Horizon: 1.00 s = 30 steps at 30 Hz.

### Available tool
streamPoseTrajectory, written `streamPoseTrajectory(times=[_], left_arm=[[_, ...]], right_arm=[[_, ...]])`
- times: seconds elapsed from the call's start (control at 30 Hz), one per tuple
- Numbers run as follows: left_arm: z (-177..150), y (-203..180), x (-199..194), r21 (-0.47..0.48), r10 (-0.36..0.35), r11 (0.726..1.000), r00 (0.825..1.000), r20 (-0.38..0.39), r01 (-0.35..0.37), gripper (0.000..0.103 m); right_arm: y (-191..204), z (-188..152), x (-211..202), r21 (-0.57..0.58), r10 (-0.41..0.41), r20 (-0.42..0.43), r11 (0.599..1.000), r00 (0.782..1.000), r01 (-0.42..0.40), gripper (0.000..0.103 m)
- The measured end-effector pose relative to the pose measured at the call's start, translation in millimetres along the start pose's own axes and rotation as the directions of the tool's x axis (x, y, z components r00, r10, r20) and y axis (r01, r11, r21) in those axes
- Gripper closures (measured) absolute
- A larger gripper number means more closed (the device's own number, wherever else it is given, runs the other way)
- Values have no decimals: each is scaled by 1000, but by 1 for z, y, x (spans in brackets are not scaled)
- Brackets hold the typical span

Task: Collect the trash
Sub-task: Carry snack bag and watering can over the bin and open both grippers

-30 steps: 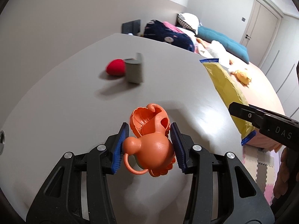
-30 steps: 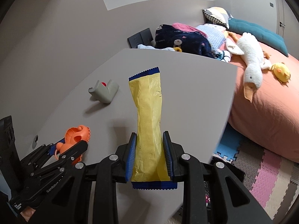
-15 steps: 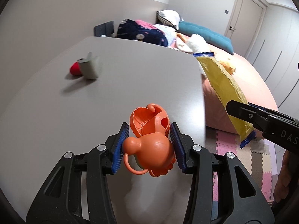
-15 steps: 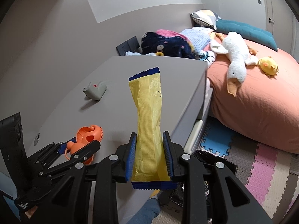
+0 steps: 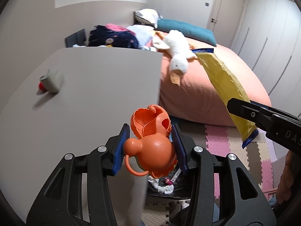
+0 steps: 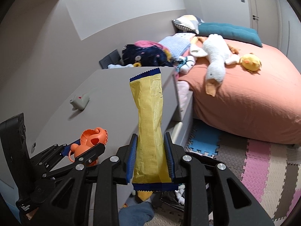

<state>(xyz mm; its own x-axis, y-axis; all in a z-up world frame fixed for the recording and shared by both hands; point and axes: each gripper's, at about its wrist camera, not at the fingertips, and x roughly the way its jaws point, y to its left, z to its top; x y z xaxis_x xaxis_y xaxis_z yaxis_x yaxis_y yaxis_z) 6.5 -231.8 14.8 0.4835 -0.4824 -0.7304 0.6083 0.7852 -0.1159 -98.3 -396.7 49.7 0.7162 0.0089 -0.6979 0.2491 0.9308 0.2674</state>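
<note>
Right gripper [image 6: 150, 156] clamping yellow wrapper [image 6: 149, 124], left gripper [image 6: 82, 147] gripping orange toy [image 6: 90, 141]

left claw [image 5: 150, 146] clamped, right claw [image 6: 150, 156] clamped

Orange toy [image 5: 152, 143]: smooth plastic, slight sheen. Yellow wrapper [image 6: 150, 131]: crinkled film, ribbed, prob. plastic. Table [image 5: 94, 86]: matt grey, smooth. Goose [image 6: 214, 64]: plush cloth. Floor mats [image 6: 263, 169]: textured foam, approx. Gripper pads [image 5: 120, 148]: ribbed blue.

Plain grey walls [image 6: 47, 43], a grey table [image 5: 84, 98] by a bed with an orange cover [image 6: 244, 98], a white toy goose [image 6: 214, 56], a yellow toy chick [image 6: 251, 62], a teal cushion [image 5: 186, 31], pink and grey foam mat floor [image 6: 263, 169], a pale door [image 5: 228, 13]
</note>
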Motion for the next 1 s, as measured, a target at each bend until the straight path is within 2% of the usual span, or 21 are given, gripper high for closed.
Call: streamPoseTrajectory(times=[0.67, 1.0], left_arm=[[-6, -84, 18, 129, -120, 984, 991, -51, 126, 58], [-9, -110, 26, 176, -152, 971, 985, -81, 164, 58]], right_arm=[[-77, -22, -42, 136, -102, 35, 986, 994, 96, 73], [-109, -32, -54, 192, -148, 33, 972, 988, 139, 73]])
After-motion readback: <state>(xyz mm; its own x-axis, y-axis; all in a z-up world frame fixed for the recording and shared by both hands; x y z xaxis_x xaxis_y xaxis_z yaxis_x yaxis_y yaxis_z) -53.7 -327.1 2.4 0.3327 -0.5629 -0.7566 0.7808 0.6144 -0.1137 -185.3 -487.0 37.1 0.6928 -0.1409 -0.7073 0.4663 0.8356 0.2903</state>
